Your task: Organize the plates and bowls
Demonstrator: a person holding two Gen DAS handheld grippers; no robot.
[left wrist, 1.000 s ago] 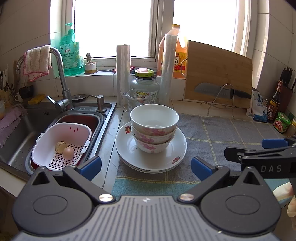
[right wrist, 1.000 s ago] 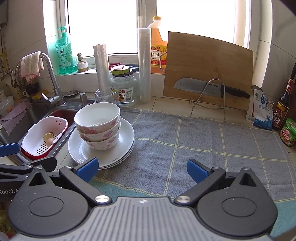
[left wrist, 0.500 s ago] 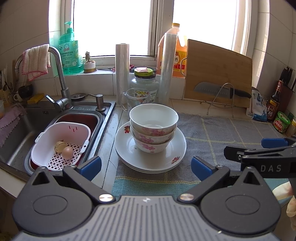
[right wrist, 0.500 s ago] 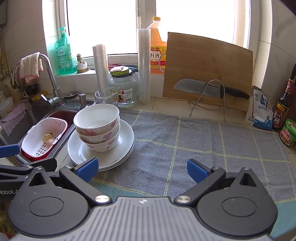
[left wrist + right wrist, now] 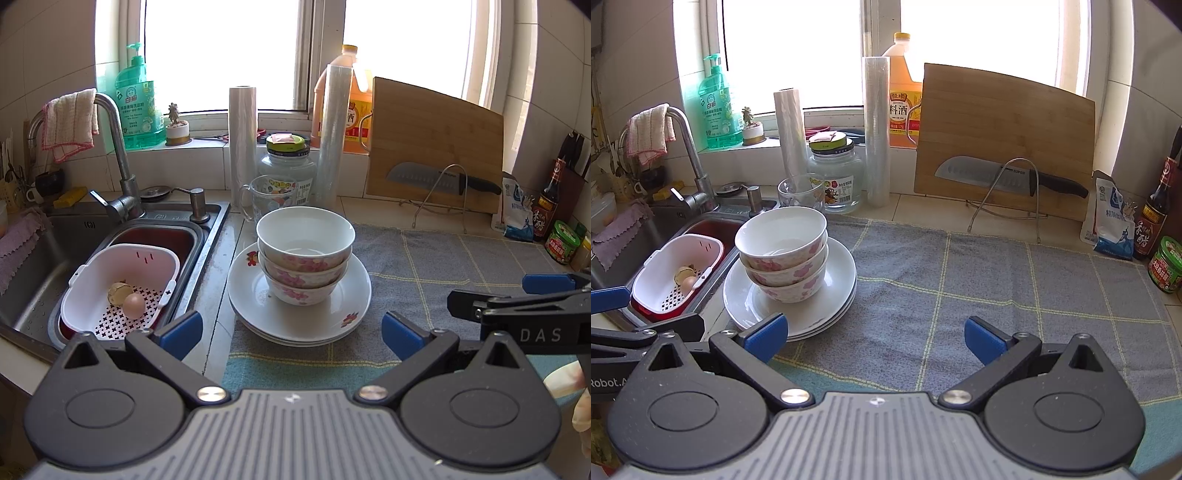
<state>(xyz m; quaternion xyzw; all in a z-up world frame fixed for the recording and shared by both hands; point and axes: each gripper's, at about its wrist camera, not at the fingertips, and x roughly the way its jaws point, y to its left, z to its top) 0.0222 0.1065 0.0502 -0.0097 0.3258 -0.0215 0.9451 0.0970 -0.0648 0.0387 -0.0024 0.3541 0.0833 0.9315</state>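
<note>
Three floral bowls sit nested, mouths up, stacked straight upright w/ only a slight lean, right in the middle of a stack of white plates. The plates lie flat on the left edge of the grey checked towel on the desk, just beside the sink.

Left gripper hovers low in front of the plate stack, jaws released wide, nothing between them, lined up roughly w/ the stack. Right gripper is just to the right of it, jaws also spread and empty, pointing over bare towel; stack sits off its left fingertip.

In the sink, a white colander basket holds an egg and a broken shell. Behind the bowls: glass cup, jar, two film rolls. Cutting board leans on the wall, knife lying level on the wire rack in front of it, blade to the left.
</note>
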